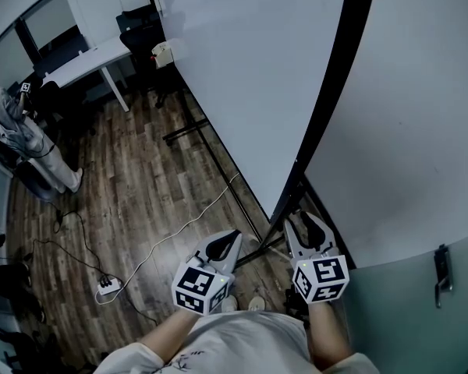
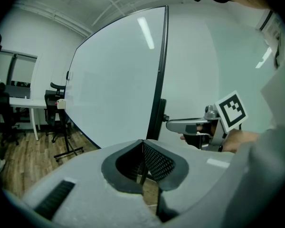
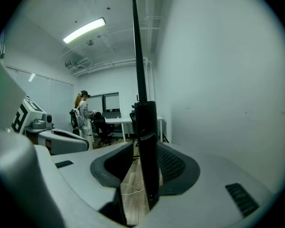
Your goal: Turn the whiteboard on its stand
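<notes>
The right gripper (image 1: 306, 220) stands unclenched around the black frame edge (image 3: 145, 127) of the whiteboard (image 1: 249, 68) (a gap shows beside it); the left gripper (image 1: 223, 245), at its 9 o'clock, is clenched empty.

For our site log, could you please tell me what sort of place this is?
Most likely an office or meeting room: a large whiteboard on a stand, a white desk with black office chairs, and wood-look flooring.

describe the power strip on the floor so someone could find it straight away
From the big whiteboard, look down to the wood floor on its left. A thin white cable trails from under the board to a small white power strip. It is the one white bar where the white and dark leads meet.
</notes>
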`<action>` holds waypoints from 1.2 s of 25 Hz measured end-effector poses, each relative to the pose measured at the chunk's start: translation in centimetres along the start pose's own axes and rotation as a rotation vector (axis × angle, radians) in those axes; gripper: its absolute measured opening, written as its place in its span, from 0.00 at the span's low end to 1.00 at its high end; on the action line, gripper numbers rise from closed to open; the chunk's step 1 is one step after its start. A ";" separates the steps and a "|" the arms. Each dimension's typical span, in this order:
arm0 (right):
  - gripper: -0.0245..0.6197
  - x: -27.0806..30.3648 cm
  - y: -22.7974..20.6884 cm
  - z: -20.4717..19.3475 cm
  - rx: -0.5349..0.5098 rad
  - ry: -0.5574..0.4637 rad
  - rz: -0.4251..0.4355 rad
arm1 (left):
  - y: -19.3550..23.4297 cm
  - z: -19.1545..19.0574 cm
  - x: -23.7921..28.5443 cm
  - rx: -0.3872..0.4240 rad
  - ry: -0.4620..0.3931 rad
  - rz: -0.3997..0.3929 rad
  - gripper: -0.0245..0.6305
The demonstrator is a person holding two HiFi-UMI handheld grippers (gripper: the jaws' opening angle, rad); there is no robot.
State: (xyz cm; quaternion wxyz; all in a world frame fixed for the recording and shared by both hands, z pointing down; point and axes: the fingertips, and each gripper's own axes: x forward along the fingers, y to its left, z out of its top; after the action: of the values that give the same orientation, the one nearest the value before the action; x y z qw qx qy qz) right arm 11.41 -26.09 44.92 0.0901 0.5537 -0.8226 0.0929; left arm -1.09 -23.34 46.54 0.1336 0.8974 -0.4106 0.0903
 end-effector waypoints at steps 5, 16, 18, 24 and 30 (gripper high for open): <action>0.27 2.2 -0.6 0.3 -0.002 0.006 0.011 | 0.9 0.0 0.6 -0.012 0.009 0.021 0.05; 0.30 5.5 -0.3 0.3 -0.008 0.021 0.028 | 2.2 -0.6 0.4 -0.034 0.021 0.053 0.05; 0.30 5.4 -0.3 0.3 -0.011 0.023 0.025 | 1.9 -0.6 0.2 -0.035 0.021 0.053 0.05; 0.30 5.0 -0.2 0.2 -0.036 0.032 0.010 | 1.3 -1.1 -0.6 -0.039 0.022 0.057 0.05; 0.30 4.2 -0.5 0.2 -0.046 0.039 0.002 | 0.4 -1.1 -1.5 -0.038 0.021 0.056 0.05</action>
State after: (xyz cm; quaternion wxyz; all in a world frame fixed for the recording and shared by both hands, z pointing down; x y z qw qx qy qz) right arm 10.34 -30.15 45.78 0.1188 0.5485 -0.8233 0.0851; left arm -2.40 -22.17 47.23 0.1522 0.8820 -0.4356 0.0956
